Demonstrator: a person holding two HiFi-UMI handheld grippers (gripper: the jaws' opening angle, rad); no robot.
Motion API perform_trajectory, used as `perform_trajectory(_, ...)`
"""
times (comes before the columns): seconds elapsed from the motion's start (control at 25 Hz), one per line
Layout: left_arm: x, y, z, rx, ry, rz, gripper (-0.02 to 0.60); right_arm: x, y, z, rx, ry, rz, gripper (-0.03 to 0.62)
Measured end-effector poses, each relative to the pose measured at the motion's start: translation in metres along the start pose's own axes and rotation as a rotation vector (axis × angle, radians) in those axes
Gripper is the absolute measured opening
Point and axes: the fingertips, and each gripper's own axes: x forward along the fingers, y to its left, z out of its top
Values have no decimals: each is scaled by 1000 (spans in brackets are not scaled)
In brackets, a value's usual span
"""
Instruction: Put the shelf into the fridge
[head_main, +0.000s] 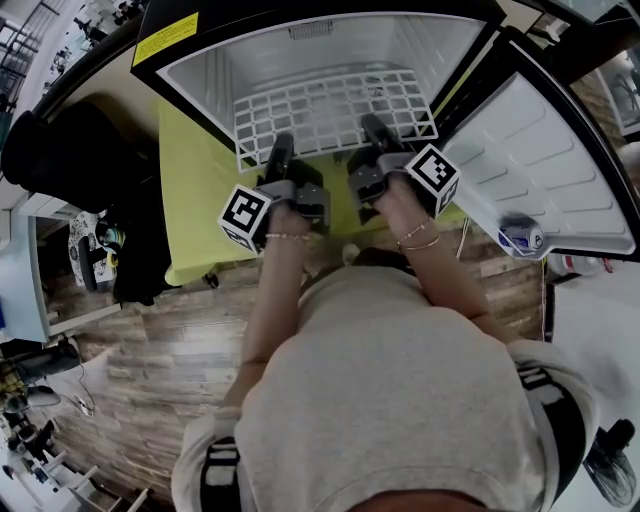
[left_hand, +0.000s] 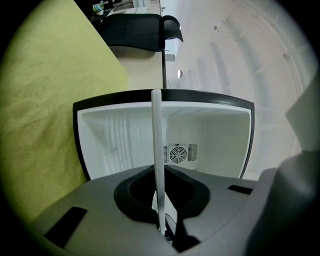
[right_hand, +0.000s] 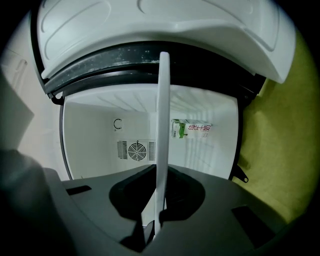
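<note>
The white wire-grid shelf (head_main: 335, 112) sits partly inside the open black, white-lined fridge (head_main: 200, 75). The fingers of the left gripper (head_main: 281, 152) and right gripper (head_main: 374, 130) are clamped on its near edge. Insertion is under way; next, push it level toward 12 o'clock, probably onto side ledges.

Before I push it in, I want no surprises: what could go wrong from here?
The left gripper and right gripper pinch only the near edge of the shelf, so its far end may sag or twist in the jaws. The shelf looks almost as wide as the cavity of the fridge; pushed in skewed, it could jam against a side wall.
</note>
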Motion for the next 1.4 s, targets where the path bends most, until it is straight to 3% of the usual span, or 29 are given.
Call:
perform_trajectory(1.24, 44, 0, 17, 5, -15, -25, 31, 46, 2, 12, 2, 5, 16, 23)
perform_trajectory(1.4, 42, 0, 18, 46, -31, -19, 38, 44, 1, 11, 7, 11, 25, 26)
